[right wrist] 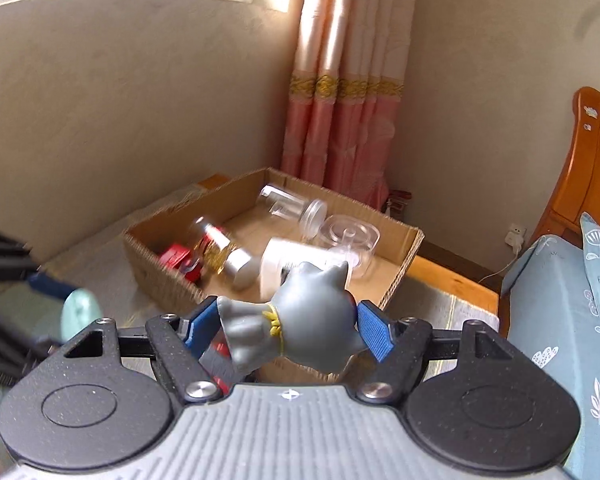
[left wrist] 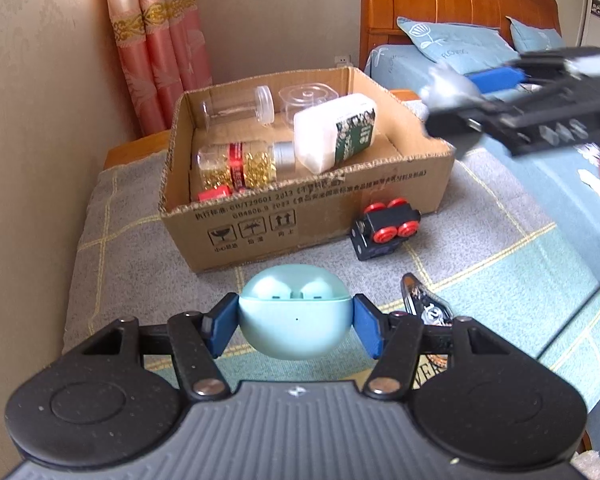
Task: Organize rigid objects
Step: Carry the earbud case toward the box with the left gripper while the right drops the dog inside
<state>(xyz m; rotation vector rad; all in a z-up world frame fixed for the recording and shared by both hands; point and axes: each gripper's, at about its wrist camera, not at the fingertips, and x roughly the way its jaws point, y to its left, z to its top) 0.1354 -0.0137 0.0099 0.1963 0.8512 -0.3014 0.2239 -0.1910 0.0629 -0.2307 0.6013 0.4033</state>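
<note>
one earbud case (left wrist: 295,316) in left jaws, one grey figurine (right wrist: 296,316) in right jaws — both gripped.

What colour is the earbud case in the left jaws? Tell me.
Pale mint green earbud case, clearest in the left wrist view.

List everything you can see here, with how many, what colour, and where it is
cardboard box: one, brown, open, on the grey checked blanket
clear jar: one, transparent, lying at the box's back
clear round container: one, transparent, back of box
white bottle: one, white with green label, lying in box
gold-filled jar: one, silver cap, red band, lying in box
red item: one, front corner of box, identity unclear
toy wagon: one, black with red wheels, on blanket beside box
earbud case: one, pale blue, between left gripper's pads
grey figurine: one, yellow collar, between right gripper's pads
left gripper: shut on earbud case
right gripper: shut on grey figurine
</note>
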